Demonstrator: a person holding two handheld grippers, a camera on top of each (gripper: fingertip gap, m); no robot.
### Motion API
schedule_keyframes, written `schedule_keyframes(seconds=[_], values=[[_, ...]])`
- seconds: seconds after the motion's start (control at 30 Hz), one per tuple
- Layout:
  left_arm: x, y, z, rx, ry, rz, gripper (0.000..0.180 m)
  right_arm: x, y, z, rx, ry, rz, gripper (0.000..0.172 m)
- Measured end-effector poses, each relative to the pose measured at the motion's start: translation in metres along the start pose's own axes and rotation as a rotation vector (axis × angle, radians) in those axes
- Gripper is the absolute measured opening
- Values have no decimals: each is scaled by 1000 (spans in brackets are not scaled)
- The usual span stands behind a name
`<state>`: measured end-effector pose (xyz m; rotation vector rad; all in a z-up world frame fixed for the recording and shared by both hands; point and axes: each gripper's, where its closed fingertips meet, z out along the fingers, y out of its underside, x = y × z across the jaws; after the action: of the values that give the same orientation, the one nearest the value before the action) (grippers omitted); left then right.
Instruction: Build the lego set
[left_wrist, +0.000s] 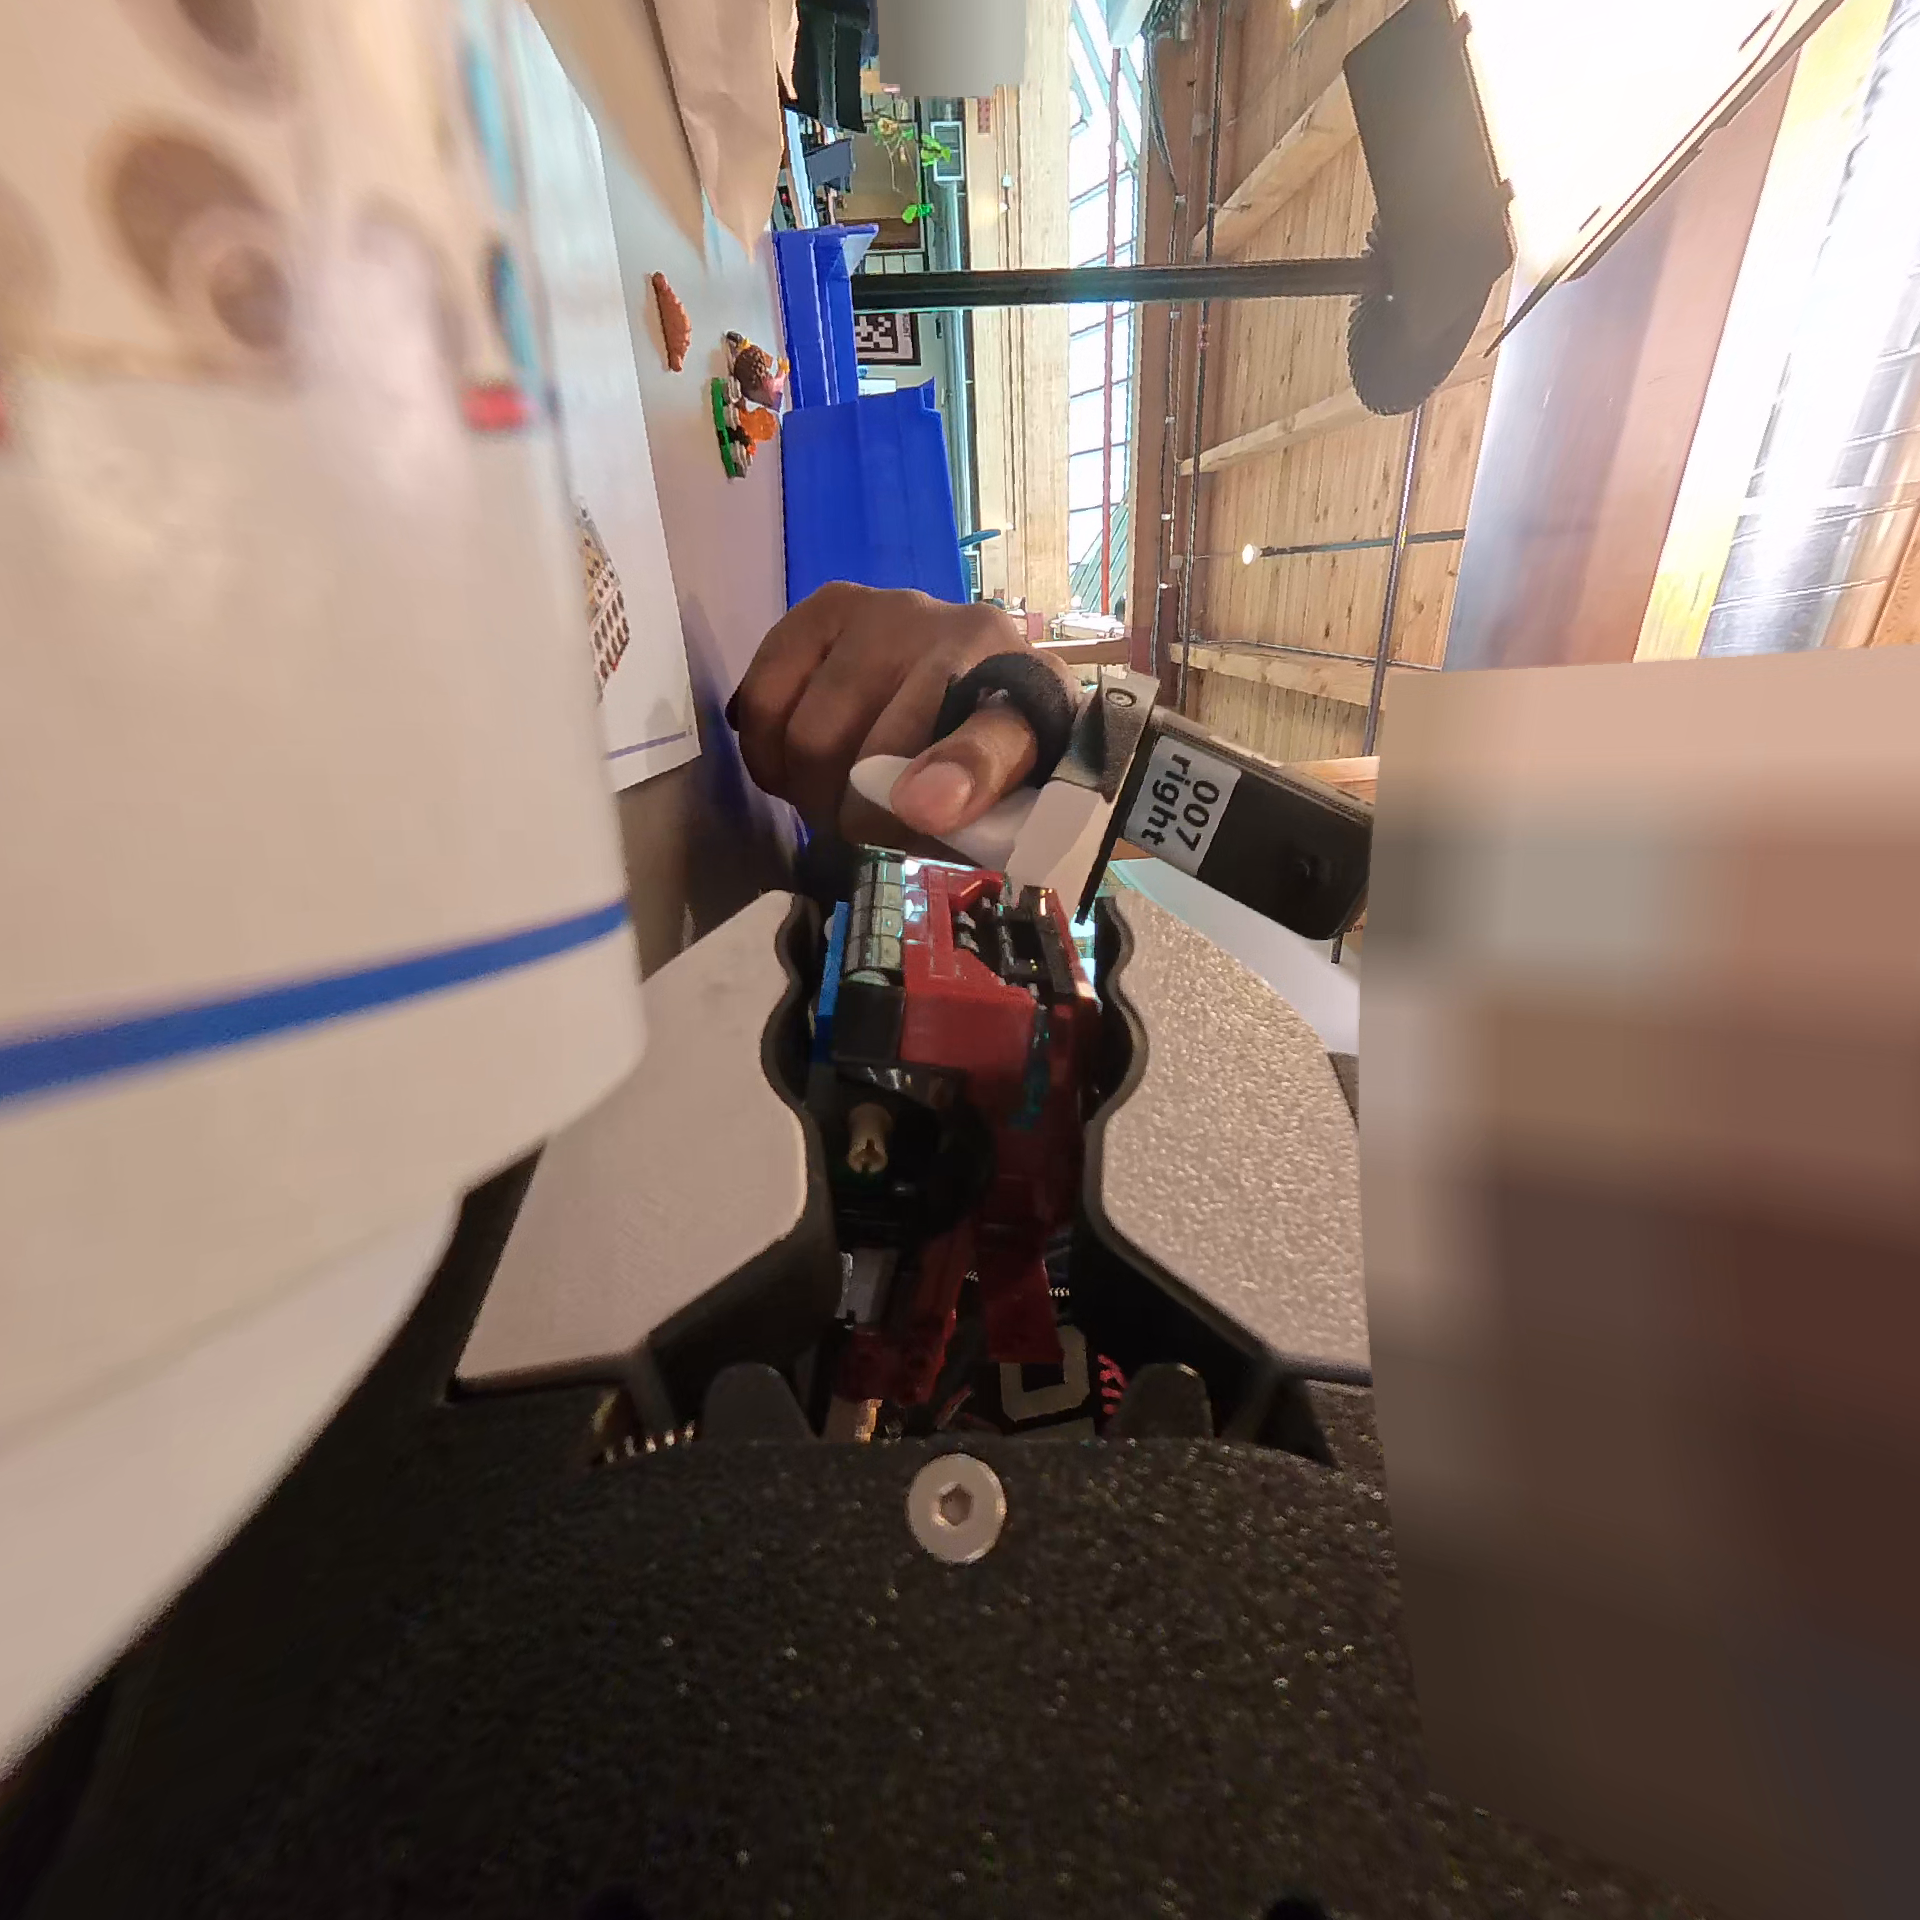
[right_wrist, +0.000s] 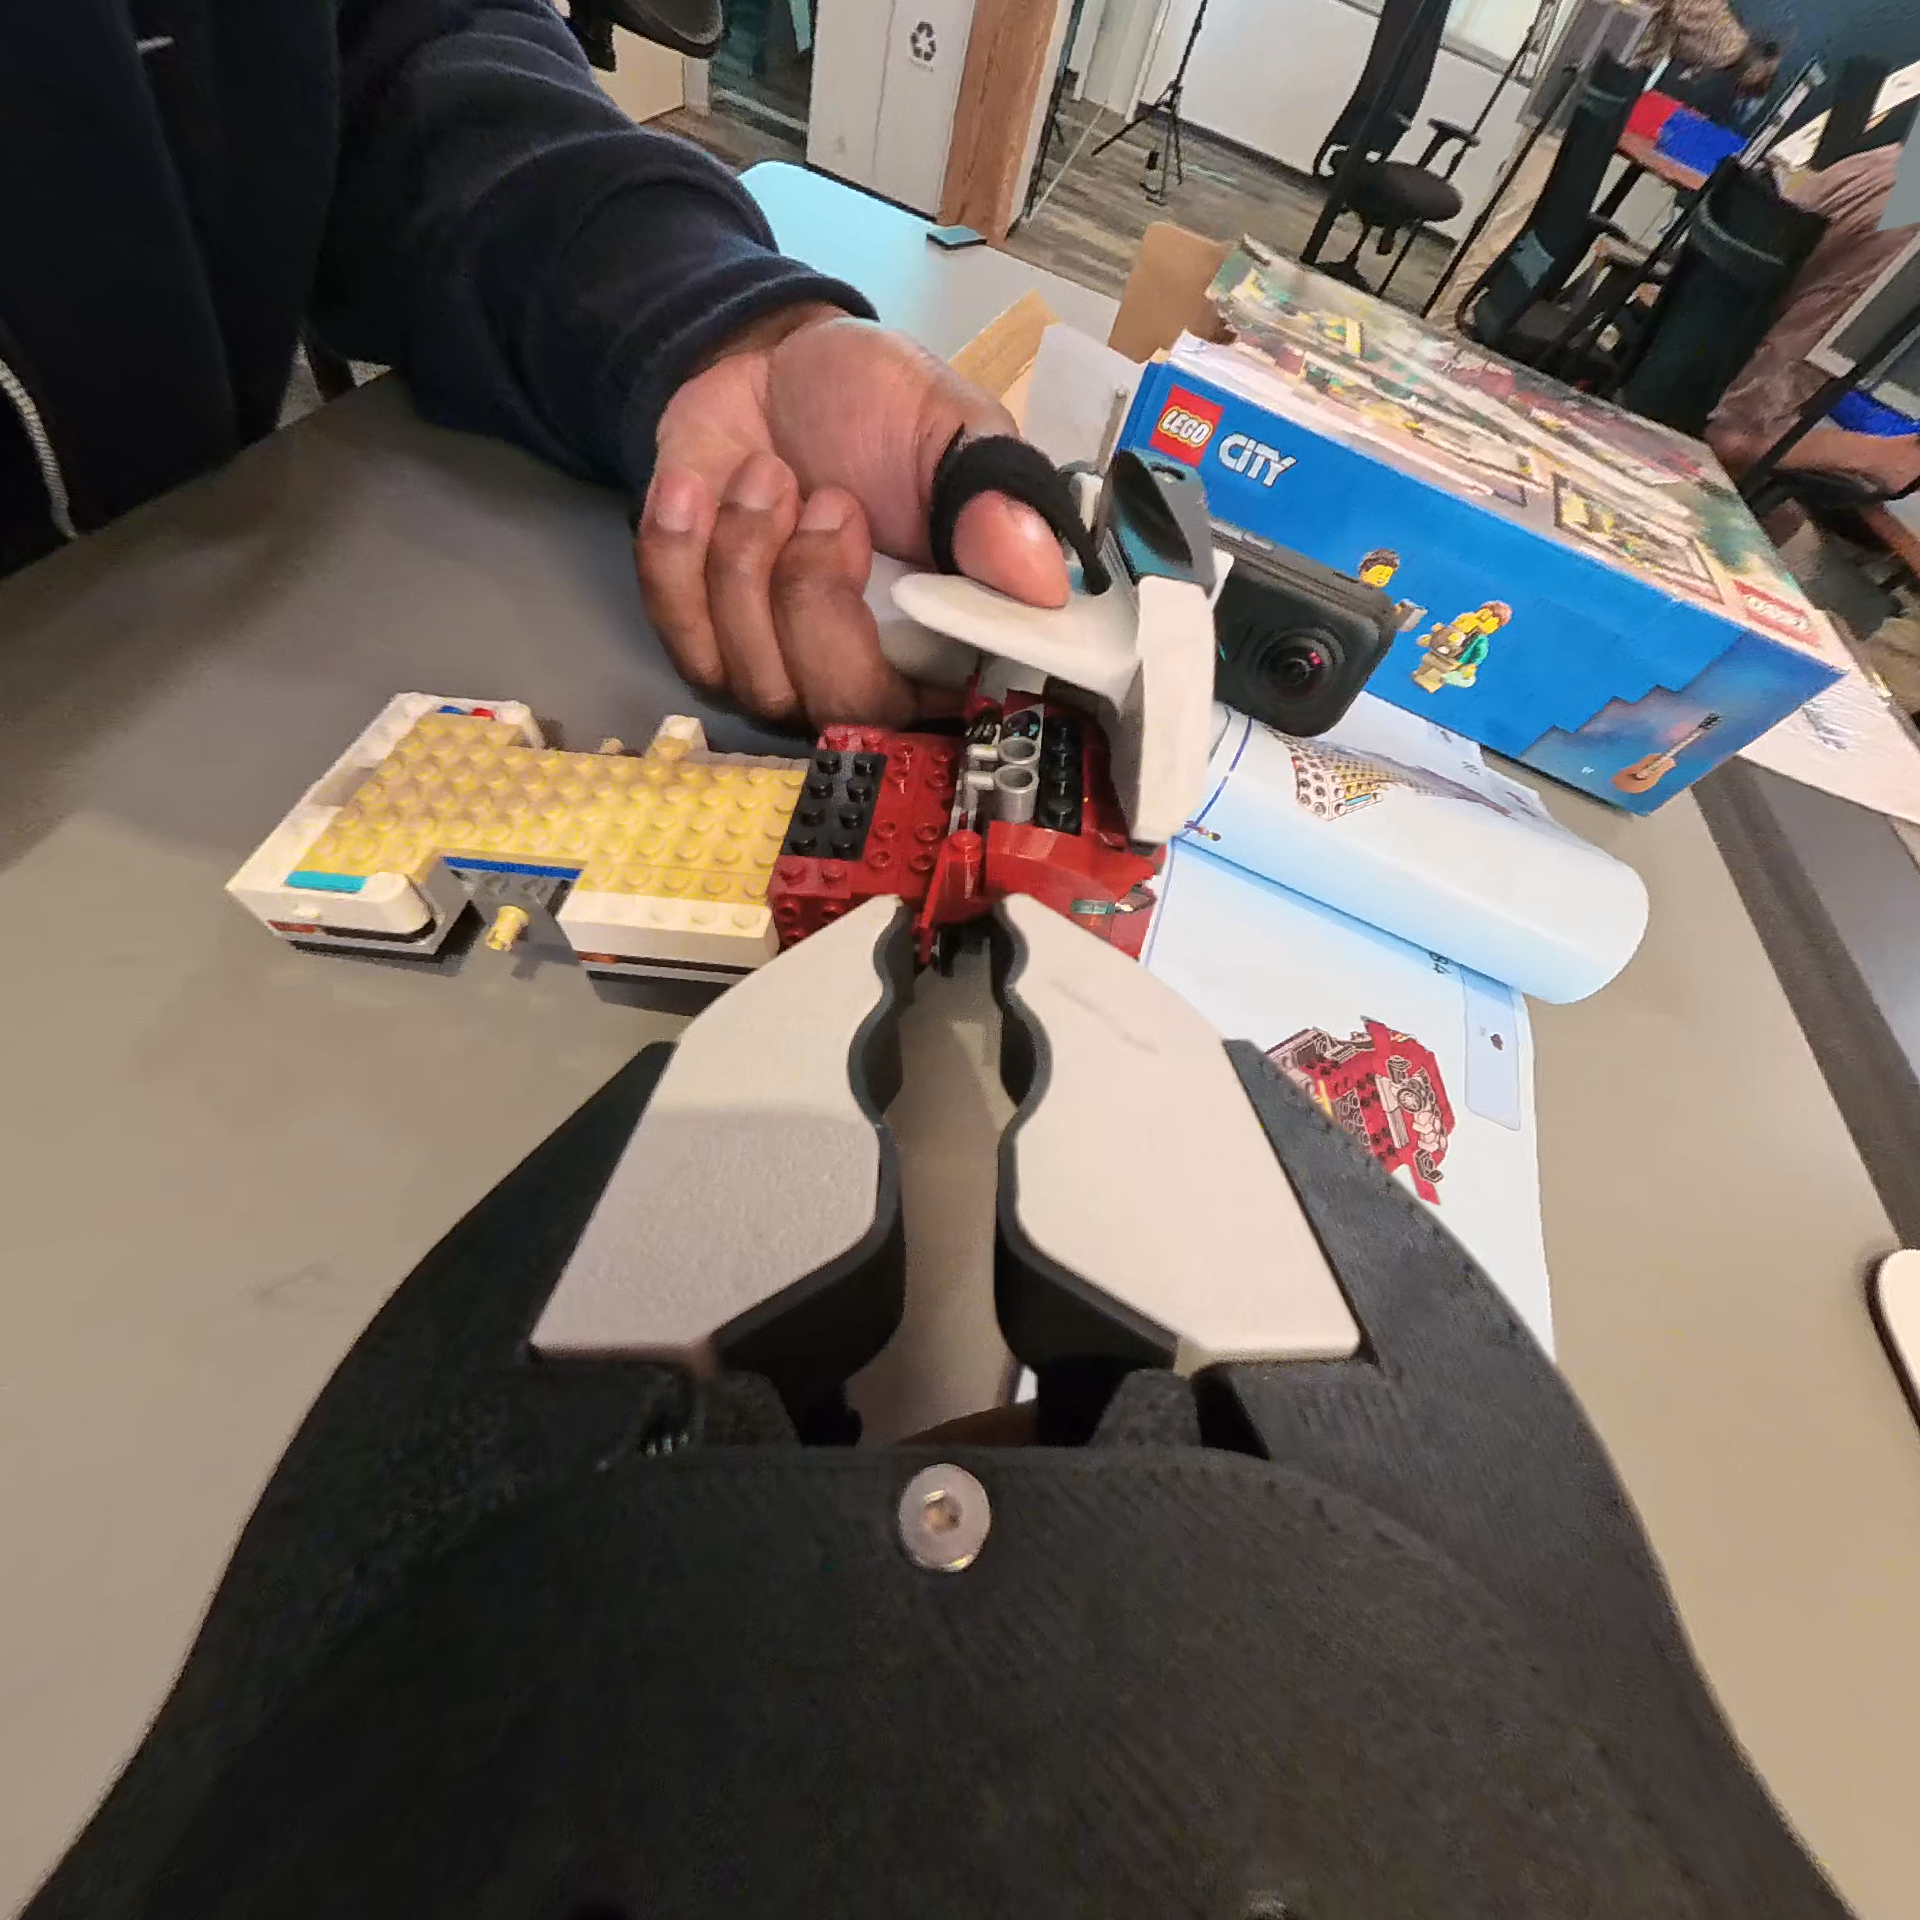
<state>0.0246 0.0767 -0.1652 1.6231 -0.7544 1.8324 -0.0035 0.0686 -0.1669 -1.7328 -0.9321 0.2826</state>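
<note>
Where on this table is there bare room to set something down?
Bare grey table lies in front of the brick model, left of the right hand-held gripper, and behind the model toward the sleeve. The right is crowded: booklet, blue box.

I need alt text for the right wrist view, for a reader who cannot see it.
The right gripper reaches with narrowly parted fingers to the red end of a brick model on a grey table. The left gripper, held by a hand, grips that red end from the far side. An open instruction booklet and a blue box lie to the right.
</note>
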Motion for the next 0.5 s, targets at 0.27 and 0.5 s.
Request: schedule_keyframes(seconds=[0.27, 0.5], values=[[0, 0, -1, -3, -5, 8, 52, -1, 2, 1, -6, -6, -7, 3], [-1, 3, 1, -21, -12, 14, 52, 2, 4, 0, -15, 6, -10, 7]])
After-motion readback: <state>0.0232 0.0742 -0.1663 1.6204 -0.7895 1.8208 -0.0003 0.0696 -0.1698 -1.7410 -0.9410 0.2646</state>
